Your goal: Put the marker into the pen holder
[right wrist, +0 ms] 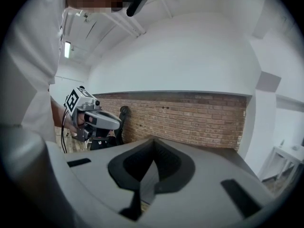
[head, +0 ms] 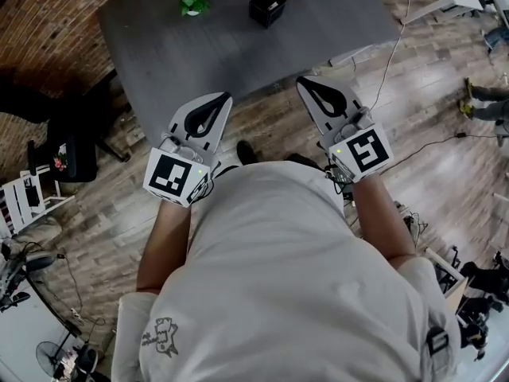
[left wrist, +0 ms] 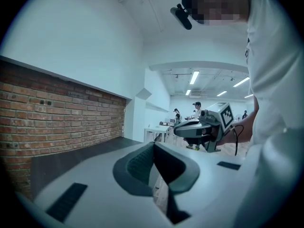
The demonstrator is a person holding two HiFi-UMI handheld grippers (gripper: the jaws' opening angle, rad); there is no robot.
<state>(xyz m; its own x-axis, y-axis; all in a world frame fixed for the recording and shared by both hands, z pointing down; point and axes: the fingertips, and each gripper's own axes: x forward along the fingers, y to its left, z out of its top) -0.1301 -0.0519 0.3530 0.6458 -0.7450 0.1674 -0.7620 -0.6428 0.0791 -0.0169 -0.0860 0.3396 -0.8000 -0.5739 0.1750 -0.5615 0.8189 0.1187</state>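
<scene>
The left hand-held gripper (head: 225, 99) and the right hand-held gripper (head: 305, 83) each have their jaws pressed together with nothing between them. Both are held close to the person's body, short of the near edge of the worktop (head: 238, 62). At its far side lies a small green thing, probably the marker (head: 193, 5), well apart from the black pen holder (head: 267, 7) to its right. The task looks unstarted. Next, one gripper must reach across, open, and close on the marker.
</scene>
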